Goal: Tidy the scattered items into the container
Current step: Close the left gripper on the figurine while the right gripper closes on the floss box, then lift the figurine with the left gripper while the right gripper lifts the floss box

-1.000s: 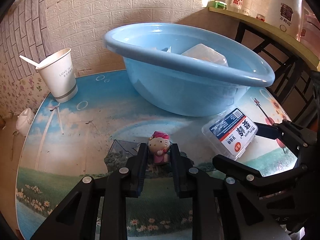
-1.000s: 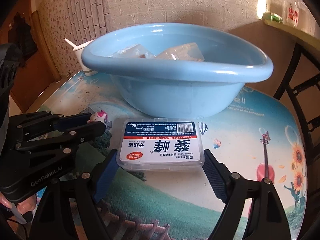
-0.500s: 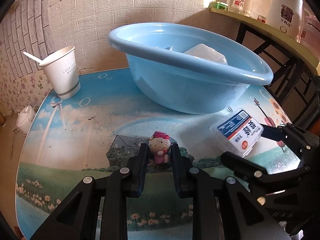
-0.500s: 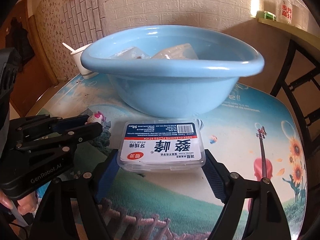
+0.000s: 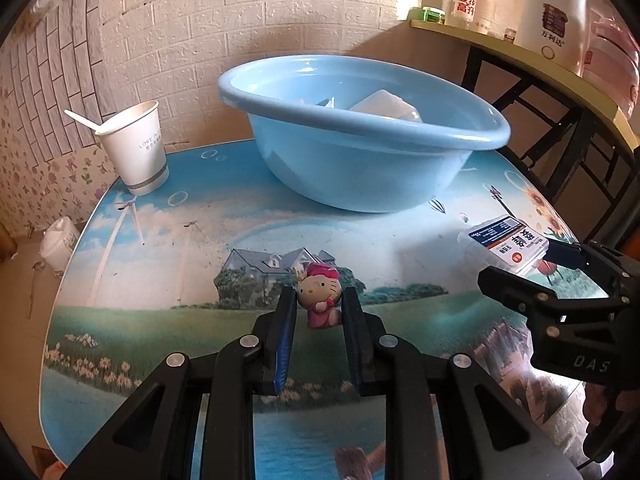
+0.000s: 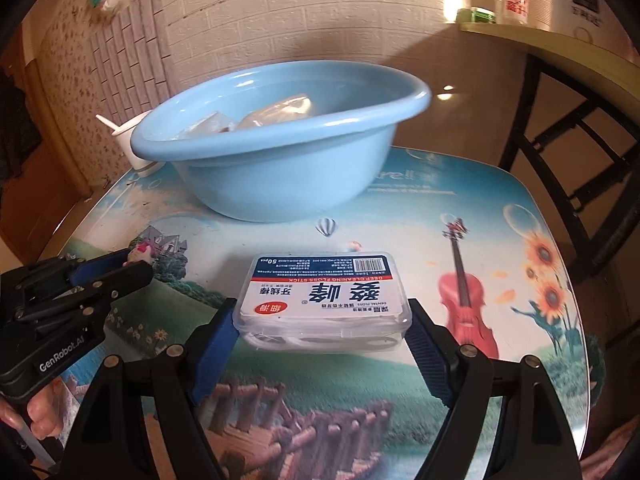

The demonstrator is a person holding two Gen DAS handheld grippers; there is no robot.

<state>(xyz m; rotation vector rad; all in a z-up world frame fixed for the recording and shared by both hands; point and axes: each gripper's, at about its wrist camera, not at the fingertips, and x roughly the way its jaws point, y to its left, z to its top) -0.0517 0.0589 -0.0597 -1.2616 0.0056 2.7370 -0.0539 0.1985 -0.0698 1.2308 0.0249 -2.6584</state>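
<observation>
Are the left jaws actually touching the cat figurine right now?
Touching. In the left wrist view the left gripper has both blue pads pressed against the sides of the cat figurine, with no gap on either side.

A lived-in home room is showing: white brick-pattern wallpaper [image 5: 280, 12], a scenic printed tabletop [image 5: 200, 240], a white electric kettle [image 5: 554, 12] sitting on a shelf.

We note a pink-clad cat figurine [image 5: 319, 300] upright and a clear, flat, labelled dental-floss box [image 6: 325, 300], both lifted off the table; the light-blue basin [image 5: 360, 152] holds clear packets.
</observation>
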